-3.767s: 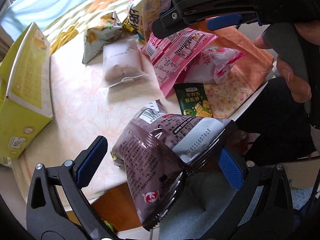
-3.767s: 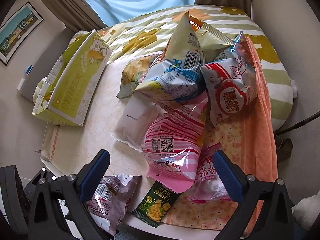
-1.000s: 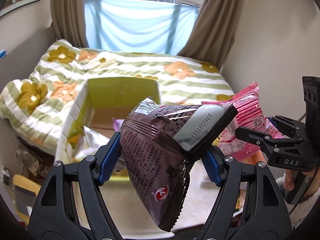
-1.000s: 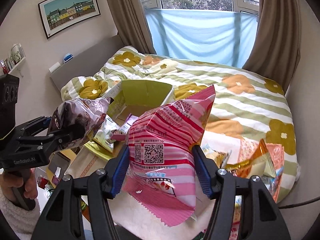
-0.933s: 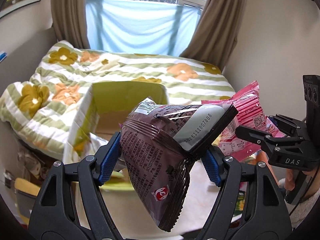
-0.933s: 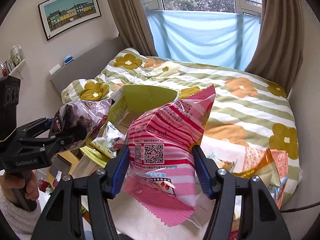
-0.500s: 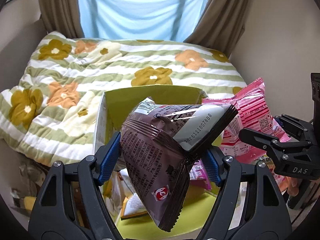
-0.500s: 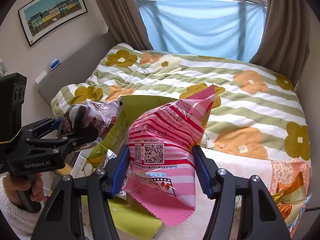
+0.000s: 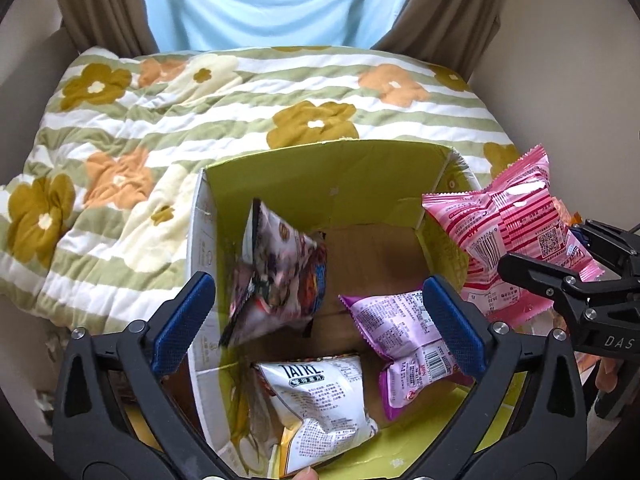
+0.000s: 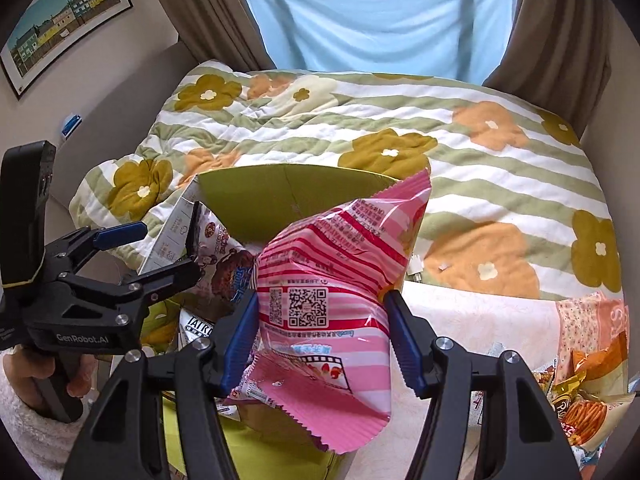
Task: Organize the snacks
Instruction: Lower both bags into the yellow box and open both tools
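A: Left tool (image 9: 318, 316) — state?
B: Its jaws have just sprung wide, empty; the brown snack bag (image 9: 278, 276) lies tilted inside the green box (image 9: 332, 176).
A: Right tool (image 10: 320, 338)?
B: Clamped on the pink striped packet (image 10: 332, 280) — above the box's edge.

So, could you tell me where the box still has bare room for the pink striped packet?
Inside the box, bare cardboard shows at the back right, between the brown packet, the purple packet and the far wall. The near left is crowded by the white packet.
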The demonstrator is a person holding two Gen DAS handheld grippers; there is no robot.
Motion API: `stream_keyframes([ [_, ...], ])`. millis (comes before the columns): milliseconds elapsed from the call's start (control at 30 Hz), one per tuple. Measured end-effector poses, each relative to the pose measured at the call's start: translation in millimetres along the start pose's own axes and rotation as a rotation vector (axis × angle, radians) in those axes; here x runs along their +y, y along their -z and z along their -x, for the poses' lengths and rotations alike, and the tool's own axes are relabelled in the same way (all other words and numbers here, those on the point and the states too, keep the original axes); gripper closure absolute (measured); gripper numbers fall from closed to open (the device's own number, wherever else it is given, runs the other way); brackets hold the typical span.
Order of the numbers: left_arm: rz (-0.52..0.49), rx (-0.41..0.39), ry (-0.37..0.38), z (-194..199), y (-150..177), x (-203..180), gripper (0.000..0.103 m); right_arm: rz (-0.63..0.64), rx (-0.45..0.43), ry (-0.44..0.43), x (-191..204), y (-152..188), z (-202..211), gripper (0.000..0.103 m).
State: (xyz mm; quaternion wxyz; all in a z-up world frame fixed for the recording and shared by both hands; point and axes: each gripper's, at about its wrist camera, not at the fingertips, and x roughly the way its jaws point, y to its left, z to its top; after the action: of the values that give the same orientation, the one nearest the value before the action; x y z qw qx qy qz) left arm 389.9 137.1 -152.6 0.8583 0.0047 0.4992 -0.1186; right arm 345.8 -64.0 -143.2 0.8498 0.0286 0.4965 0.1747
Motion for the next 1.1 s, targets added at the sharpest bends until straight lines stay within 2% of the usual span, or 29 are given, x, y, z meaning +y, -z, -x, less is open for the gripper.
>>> stream_keyframes([
  [333, 0.069, -0.01, -0.037, 24.3, 36.3, 7.1, 0.001, 0.01, 0.013, -0.044, 5.5, -6.0, -13.6, 0.045],
  [533, 0.083, -0.028, -0.057, 38.2, 44.9, 7.2, 0.001, -0.019, 0.013, -0.119, 9.6, -12.1, -20.2, 0.041],
  [567, 0.086, -0.032, -0.063, 40.9, 46.1, 7.6, 0.001, -0.017, 0.002, -0.123, 11.4, -12.3, -19.1, 0.032],
  [600, 0.089, -0.035, -0.07, 43.5, 47.1, 7.8, 0.001, -0.014, -0.012, -0.121, 13.4, -12.0, -16.9, 0.017],
  [667, 0.095, -0.037, -0.083, 48.0, 51.2, 8.7, 0.001, 0.001, -0.038, -0.119, 18.3, -9.7, -11.7, 0.008],
  [933, 0.121, -0.042, -0.082, 61.6, 72.0, 7.3, 0.001, 0.032, -0.042, -0.106, 25.0, 8.7, 2.9, 0.008],
  [1100, 0.116, -0.076, -0.086, 78.5, 79.2, 2.6, 0.001, 0.033, -0.065, -0.109, 29.2, 17.5, 19.0, 0.008],
])
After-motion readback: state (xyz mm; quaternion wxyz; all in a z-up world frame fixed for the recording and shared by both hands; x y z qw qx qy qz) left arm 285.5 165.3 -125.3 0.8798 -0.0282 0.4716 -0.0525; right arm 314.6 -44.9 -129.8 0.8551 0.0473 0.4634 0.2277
